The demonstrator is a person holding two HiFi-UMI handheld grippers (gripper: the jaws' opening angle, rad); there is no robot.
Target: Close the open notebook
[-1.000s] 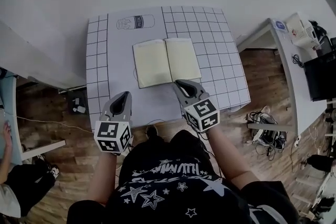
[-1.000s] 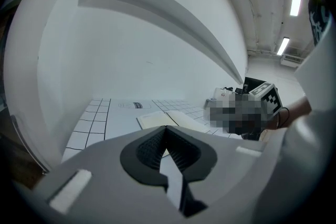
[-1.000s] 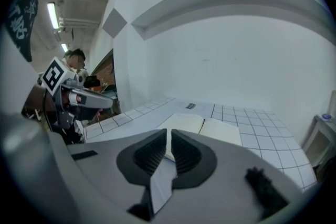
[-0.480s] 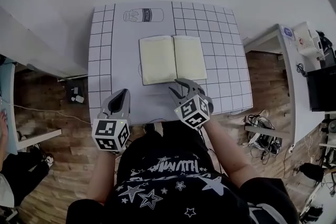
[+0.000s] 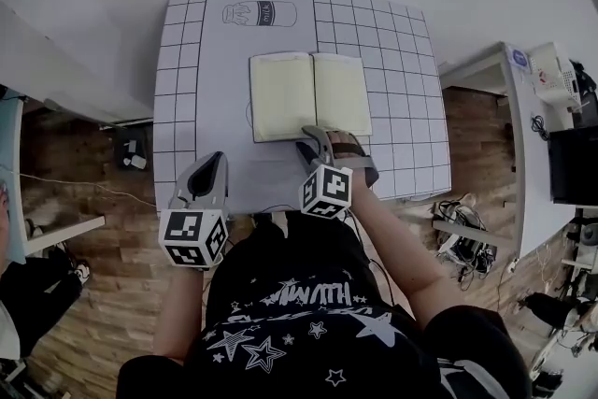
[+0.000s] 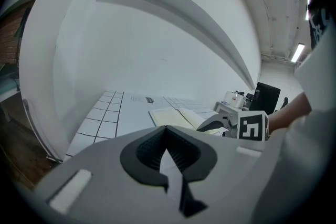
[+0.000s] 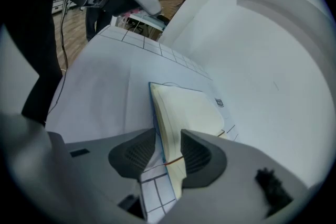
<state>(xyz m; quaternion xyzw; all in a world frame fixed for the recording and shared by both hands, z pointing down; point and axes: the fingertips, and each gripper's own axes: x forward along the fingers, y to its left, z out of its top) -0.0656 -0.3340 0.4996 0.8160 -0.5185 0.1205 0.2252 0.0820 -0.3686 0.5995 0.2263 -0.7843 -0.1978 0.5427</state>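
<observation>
The open notebook [image 5: 310, 94] lies flat on the white gridded table [image 5: 187, 107], its cream pages up. My right gripper [image 5: 329, 143] is rolled on its side at the notebook's near edge, below the right page. Its jaws are opening, and in the right gripper view the edge of the notebook [image 7: 184, 107] runs between the two pads [image 7: 137, 153] of the right gripper [image 7: 168, 152] without being pressed. My left gripper [image 5: 213, 165] hangs over the table's near left part, away from the notebook, shut and holding nothing. From the left gripper [image 6: 167, 131] the notebook [image 6: 176, 117] shows ahead to the right.
A milk bottle drawing [image 5: 260, 13] is printed on the table beyond the notebook. A second white table [image 5: 523, 107] with a small device stands at the right. Wooden floor with cables and boxes lies on both sides.
My right gripper has sunk to the notebook's near edge, rolled onto its side and opened its jaws around that edge. The left gripper has hardly moved.
</observation>
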